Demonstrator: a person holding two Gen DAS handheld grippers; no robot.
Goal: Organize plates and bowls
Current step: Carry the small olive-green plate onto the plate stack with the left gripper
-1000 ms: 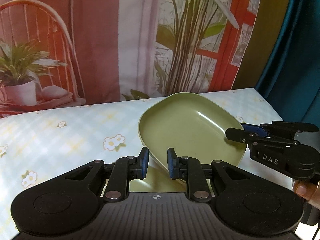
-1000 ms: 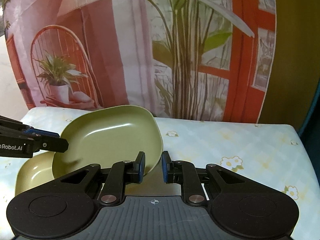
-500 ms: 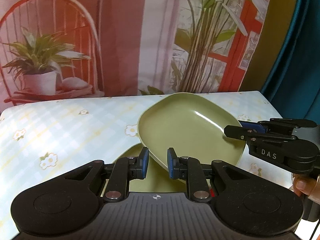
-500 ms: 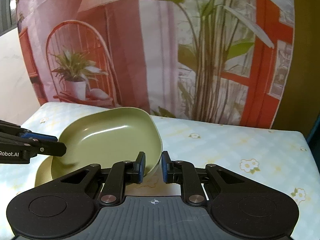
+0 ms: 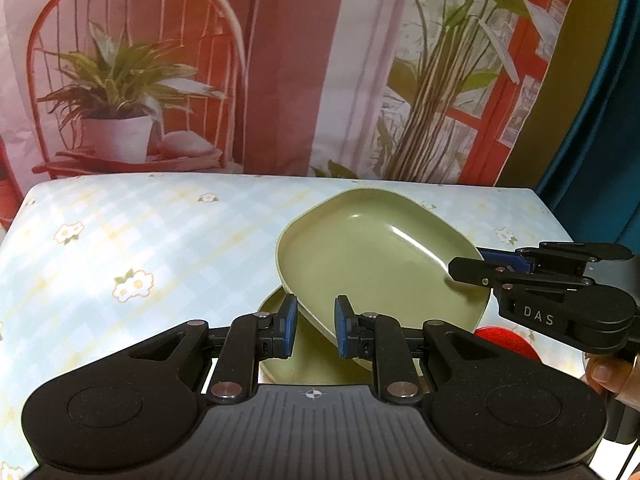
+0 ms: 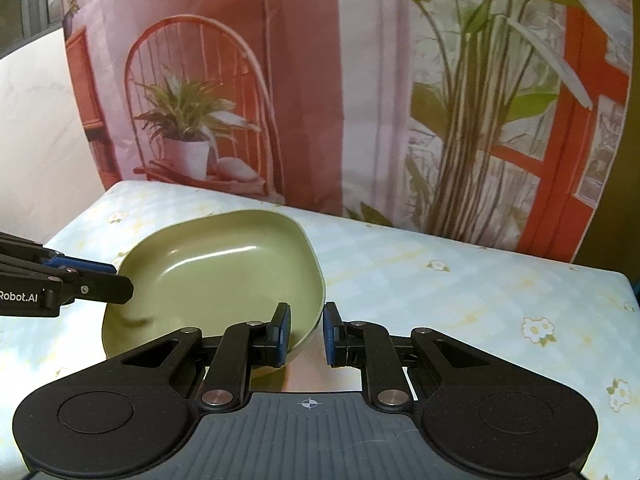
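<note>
Behind the worktop (image 5: 168, 240) hangs a printed backdrop (image 5: 288, 60) showing a red chair, a potted plant and tall green stalks beside a red window frame; a teal curtain (image 5: 600, 140) falls at the right edge of the left wrist view. A pale checked cloth with small flowers covers the worktop.

Above it a green bowl (image 5: 372, 256) with rounded corners is held tilted, lifted clear of the cloth. The left gripper (image 5: 312, 330) is clamped on the bowl's near rim, its blue pads on either side of the wall. The right gripper (image 6: 305, 334) pinches the opposite rim in the same way, with the bowl's edge passing between its narrowly set jaws. Each gripper also shows in the other's camera, reaching in from the side onto the bowl's edge.

Directly beneath the lifted bowl, a second green dish (image 5: 280, 360) rests on the cloth, mostly covered from above. Just to the right of it in the left wrist view lies a red object (image 5: 508, 340), partly hidden behind the right gripper. A fingertip (image 5: 600, 372) shows at the far right edge.
</note>
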